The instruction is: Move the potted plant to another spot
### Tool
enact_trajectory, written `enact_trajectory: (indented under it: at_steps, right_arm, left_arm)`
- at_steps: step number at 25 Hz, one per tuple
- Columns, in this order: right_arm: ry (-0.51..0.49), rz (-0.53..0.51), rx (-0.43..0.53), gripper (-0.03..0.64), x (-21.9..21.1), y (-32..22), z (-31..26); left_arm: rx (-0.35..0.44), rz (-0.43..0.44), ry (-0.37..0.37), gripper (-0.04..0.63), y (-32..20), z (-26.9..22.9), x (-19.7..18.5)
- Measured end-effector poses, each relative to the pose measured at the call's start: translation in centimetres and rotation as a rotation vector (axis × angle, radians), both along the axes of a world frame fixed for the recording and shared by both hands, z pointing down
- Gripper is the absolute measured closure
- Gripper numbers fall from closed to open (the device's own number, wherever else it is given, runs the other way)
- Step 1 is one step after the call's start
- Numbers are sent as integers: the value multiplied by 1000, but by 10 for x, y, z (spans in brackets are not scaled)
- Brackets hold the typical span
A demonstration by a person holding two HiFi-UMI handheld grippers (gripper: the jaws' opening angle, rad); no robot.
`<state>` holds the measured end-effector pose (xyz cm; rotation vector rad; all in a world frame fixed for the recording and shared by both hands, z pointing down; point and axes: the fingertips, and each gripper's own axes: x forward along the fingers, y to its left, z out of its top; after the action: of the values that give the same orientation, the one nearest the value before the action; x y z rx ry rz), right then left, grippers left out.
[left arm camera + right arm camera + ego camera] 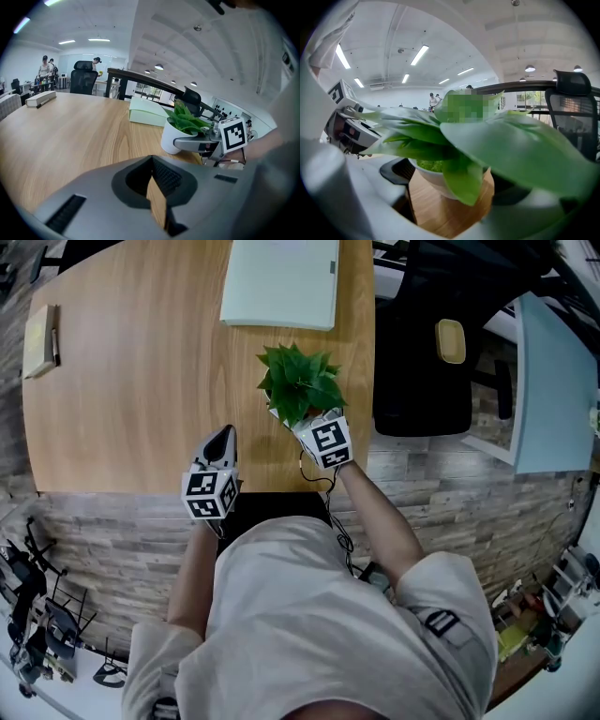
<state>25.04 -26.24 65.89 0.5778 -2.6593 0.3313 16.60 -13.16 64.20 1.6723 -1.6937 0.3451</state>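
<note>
A potted plant (300,385) with green leaves in a white pot (171,137) stands near the table's (141,409) front right. My right gripper (302,420) reaches it from the near side, jaws on either side of the pot (433,180). One finger (190,143) lies along the pot's side, and the jaws look shut on it. The pot's base appears to rest on the wood. My left gripper (221,439) hovers at the front edge to the plant's left. Its jaws (157,197) are together and hold nothing.
A pale green box (281,282) lies flat behind the plant. A notebook with a pen (39,338) sits at the far left edge. A black office chair (422,362) stands right of the table. People stand far off (44,70).
</note>
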Motion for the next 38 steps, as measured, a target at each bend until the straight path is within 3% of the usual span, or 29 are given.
enact_trajectory:
  at_steps: [13, 24, 31, 38]
  right_arm:
    - [-32, -48, -19, 127, -12, -3, -6]
    - [-54, -51, -1, 129, -9, -5, -21]
    - [-85, -5, 62, 129, -10, -9, -58]
    - [-150, 15, 148, 129, -17, -3, -125]
  left_arm:
    - [3, -37, -8, 583, -10, -3, -6]
    - [49, -52, -27, 583, -24, -15, -8]
    - [121, -44, -27, 583, -27, -38, -21]
    - [215, -48, -78, 583, -24, -84, -41]
